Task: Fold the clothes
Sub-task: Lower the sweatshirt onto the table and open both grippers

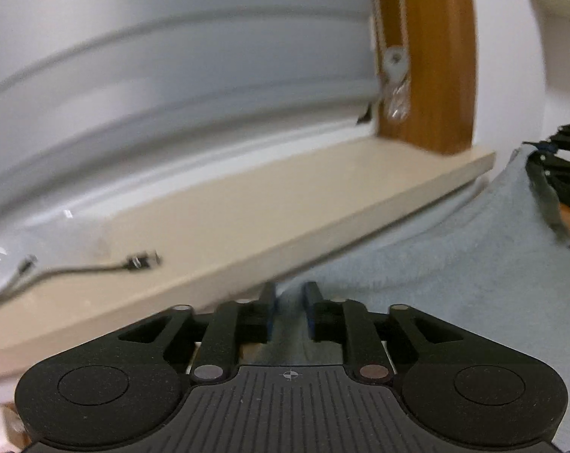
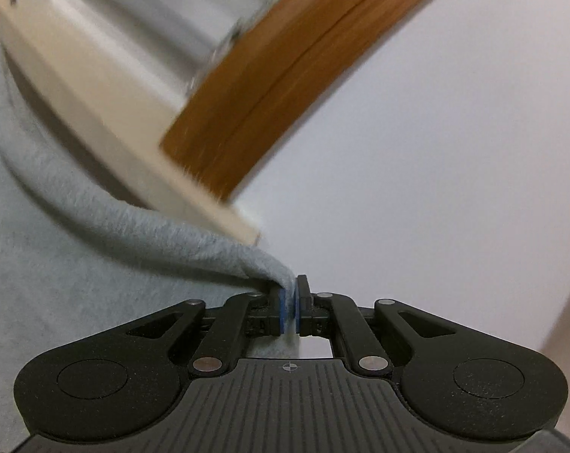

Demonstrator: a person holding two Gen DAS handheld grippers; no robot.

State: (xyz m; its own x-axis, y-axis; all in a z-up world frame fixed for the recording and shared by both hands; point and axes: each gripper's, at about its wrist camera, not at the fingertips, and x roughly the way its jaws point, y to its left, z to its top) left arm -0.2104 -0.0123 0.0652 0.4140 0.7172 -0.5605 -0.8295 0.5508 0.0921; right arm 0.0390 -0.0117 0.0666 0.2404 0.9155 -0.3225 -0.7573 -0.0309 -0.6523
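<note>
Right gripper pinches the pale blue garment at its edge below the cream shelf; left gripper stands parted over the cloth, seemingly gripping nothing. That thin pinch could slip, collapsing the fold.

Your right gripper fills the lower part of the view, its jaws nearly together with a fold of the pale blue-grey garment lying between the blue pads. From the jaws the cloth rises in a ridge to the left and spreads across the lower left. Above and left of the jaws a cream window sill runs diagonally, blurred. A brown wooden frame slants up to the right from the sill. To the right of the jaws is a plain white wall.
</note>
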